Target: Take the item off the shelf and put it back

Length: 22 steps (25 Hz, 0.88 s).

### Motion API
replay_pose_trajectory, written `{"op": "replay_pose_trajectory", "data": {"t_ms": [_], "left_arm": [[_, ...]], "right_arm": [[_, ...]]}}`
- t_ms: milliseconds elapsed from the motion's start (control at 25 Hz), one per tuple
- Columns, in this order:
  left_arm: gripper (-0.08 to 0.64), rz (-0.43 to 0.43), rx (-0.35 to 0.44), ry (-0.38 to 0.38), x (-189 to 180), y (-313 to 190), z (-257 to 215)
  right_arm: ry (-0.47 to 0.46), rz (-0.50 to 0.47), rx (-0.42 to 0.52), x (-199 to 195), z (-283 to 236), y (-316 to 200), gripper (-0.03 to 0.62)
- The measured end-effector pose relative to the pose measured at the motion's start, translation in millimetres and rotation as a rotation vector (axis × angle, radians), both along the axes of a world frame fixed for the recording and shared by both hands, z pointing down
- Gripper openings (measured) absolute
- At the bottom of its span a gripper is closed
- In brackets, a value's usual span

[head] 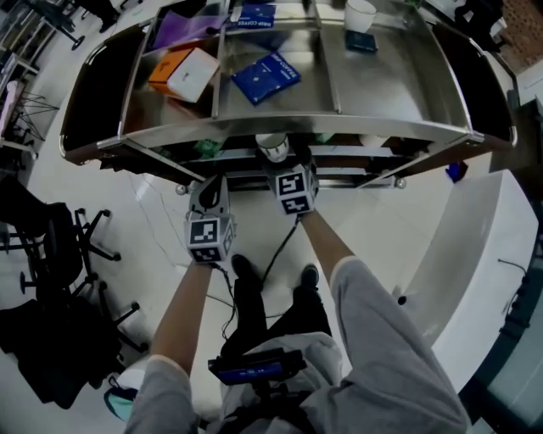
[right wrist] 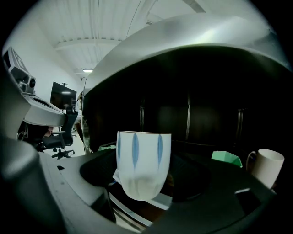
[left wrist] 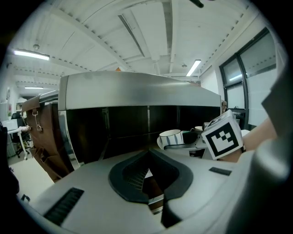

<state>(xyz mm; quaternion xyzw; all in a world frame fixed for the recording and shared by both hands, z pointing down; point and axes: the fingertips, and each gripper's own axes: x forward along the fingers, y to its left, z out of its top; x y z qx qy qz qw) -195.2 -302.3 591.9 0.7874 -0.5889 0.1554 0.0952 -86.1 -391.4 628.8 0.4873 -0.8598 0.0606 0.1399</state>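
Observation:
A white cup with blue stripes (right wrist: 143, 160) sits upright between the jaws of my right gripper (right wrist: 144, 183), which is shut on its lower body. In the head view the cup (head: 273, 147) and right gripper (head: 278, 159) are at the front edge of the metal shelf cart (head: 280, 129), just under its top tier. The left gripper view shows the same cup (left wrist: 172, 137) held off to the right in front of the dark lower shelf. My left gripper (head: 210, 185) hangs a little to the left and nearer me; its jaws (left wrist: 149, 157) meet with nothing in them.
The top tier holds a blue book (head: 266, 76), an orange-and-white box (head: 185, 72) and a white cup (head: 360, 14). Inside the lower shelf stand a white mug (right wrist: 266, 167) and a green object (right wrist: 226, 159). Black office chairs (head: 51, 246) stand left, a white counter (head: 475, 246) right.

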Motion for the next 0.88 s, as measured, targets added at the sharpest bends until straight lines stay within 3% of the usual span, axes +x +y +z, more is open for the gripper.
{"op": "replay_pose_trajectory", "data": {"t_ms": [880], "left_arm": [[0.005,0.001,-0.012,-0.008,-4.6,-21.4,23.7]], "right_arm": [[0.014,0.024,-0.016,-17.1,34.8,-42.2,0.373]]}}
